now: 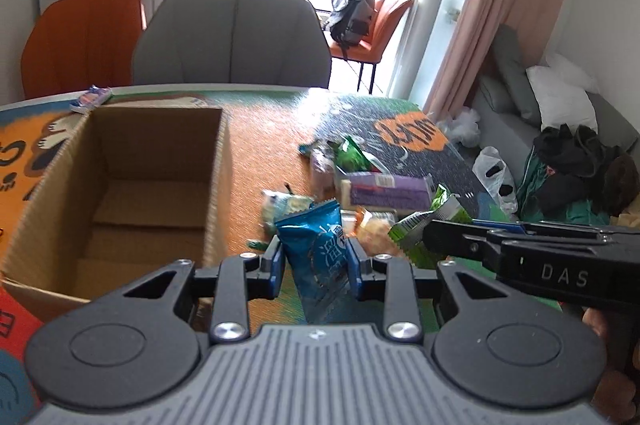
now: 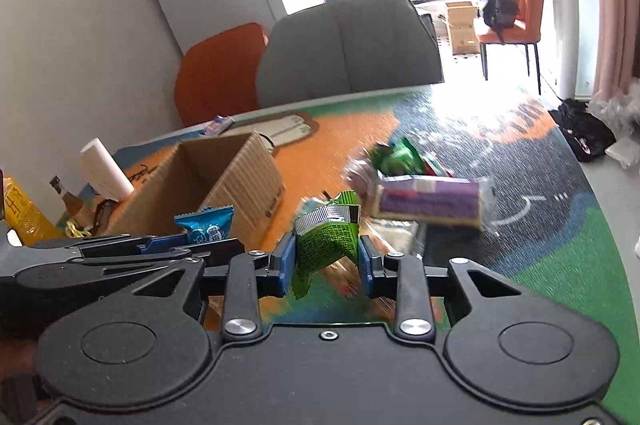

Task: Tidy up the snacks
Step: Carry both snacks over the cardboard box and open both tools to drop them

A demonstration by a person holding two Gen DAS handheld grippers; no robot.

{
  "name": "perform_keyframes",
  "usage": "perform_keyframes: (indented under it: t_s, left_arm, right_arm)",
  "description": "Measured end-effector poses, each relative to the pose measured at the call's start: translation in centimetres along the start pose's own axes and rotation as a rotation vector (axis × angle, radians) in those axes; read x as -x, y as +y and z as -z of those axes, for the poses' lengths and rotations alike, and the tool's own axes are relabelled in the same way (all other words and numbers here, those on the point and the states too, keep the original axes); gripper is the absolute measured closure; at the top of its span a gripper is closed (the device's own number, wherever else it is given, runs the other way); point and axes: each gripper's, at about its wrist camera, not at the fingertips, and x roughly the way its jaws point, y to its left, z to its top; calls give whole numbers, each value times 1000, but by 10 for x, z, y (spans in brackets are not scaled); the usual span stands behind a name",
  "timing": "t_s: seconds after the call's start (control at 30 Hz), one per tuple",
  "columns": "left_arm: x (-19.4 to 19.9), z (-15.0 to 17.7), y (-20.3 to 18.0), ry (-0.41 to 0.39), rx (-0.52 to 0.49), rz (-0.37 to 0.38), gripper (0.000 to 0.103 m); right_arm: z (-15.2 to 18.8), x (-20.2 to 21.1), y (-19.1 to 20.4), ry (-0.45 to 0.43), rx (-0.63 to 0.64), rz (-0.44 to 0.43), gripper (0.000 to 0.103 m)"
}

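My left gripper [image 1: 316, 259] is shut on a blue snack packet [image 1: 320, 245], held above the table just right of an open, empty cardboard box [image 1: 132, 185]. My right gripper [image 2: 326, 257] is shut on a green snack packet [image 2: 324, 241]. The right gripper also shows in the left wrist view [image 1: 428, 235], holding the green packet [image 1: 412, 229] to the right of the blue one. In the right wrist view the left gripper [image 2: 192, 245] holds the blue packet [image 2: 206, 225] beside the box [image 2: 224, 181]. A pile of snacks lies beyond, including a purple packet [image 1: 388, 191] [image 2: 430, 203].
The table has a colourful mat [image 1: 272, 129]. A grey chair [image 1: 232, 37] and an orange chair [image 1: 84, 37] stand behind it. A small packet [image 1: 91, 98] lies at the far edge. A paper roll [image 2: 106, 169] and bottles [image 2: 24, 213] stand left of the box.
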Motion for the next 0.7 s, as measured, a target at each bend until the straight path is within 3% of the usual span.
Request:
perform_keyframes:
  t_s: [0.33, 0.7]
  left_arm:
    - [16, -23, 35, -32, 15, -26, 73]
    - [20, -32, 93, -9, 85, -65, 72]
  right_arm:
    - [-30, -16, 38, -10, 55, -45, 72]
    - [-50, -46, 79, 8, 83, -87, 72]
